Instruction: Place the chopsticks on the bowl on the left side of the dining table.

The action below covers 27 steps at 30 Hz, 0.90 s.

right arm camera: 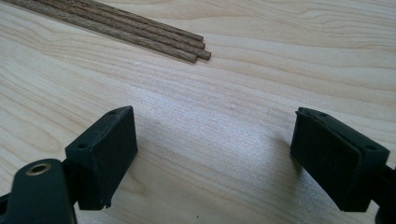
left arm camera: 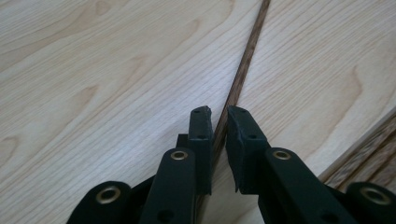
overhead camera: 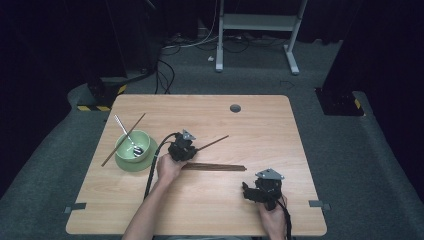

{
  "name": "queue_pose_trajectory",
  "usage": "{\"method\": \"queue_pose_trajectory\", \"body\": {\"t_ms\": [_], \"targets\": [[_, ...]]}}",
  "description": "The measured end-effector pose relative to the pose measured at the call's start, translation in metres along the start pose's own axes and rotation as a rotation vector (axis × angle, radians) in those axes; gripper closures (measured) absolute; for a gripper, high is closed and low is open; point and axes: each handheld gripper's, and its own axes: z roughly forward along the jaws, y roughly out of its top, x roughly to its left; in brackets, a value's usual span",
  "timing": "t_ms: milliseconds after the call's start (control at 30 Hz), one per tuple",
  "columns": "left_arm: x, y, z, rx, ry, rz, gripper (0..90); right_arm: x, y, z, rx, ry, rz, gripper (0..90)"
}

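A dark wooden chopstick (overhead camera: 215, 142) (left arm camera: 247, 51) runs between the pads of my left gripper (overhead camera: 194, 149) (left arm camera: 219, 123), which is shut on it near one end; the rest of the stick points up and to the right over the table. Just below it a small bundle of chopsticks (overhead camera: 215, 167) (right arm camera: 140, 30) (left arm camera: 369, 154) lies flat on the table. My right gripper (overhead camera: 247, 191) (right arm camera: 212, 140) stands wide open low over bare wood, a little short of the bundle's right ends, with nothing between its pads.
At the left a green bowl (overhead camera: 142, 137) stands on a green plate (overhead camera: 145, 162), with a metal spoon (overhead camera: 125, 131) in it and one more chopstick (overhead camera: 112, 152) leaning across it. A round cable hole (overhead camera: 235, 108) sits near the far edge of the table (overhead camera: 260, 125).
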Motion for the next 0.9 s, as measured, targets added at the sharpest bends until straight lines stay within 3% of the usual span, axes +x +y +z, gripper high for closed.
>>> {"method": "queue_pose_trajectory", "body": {"t_ms": [467, 900], "targets": [[0.018, -0.014, -0.01, -0.005, 0.024, -0.019, 82.7, 0.0, 0.0, 0.0, 0.0, 0.0, 0.0, 14.2], [0.026, -0.024, -0.02, 0.012, 0.09, -0.03, 83.4, 0.0, 0.0, 0.0, 0.0, 0.0, 0.0, 14.2]]}}
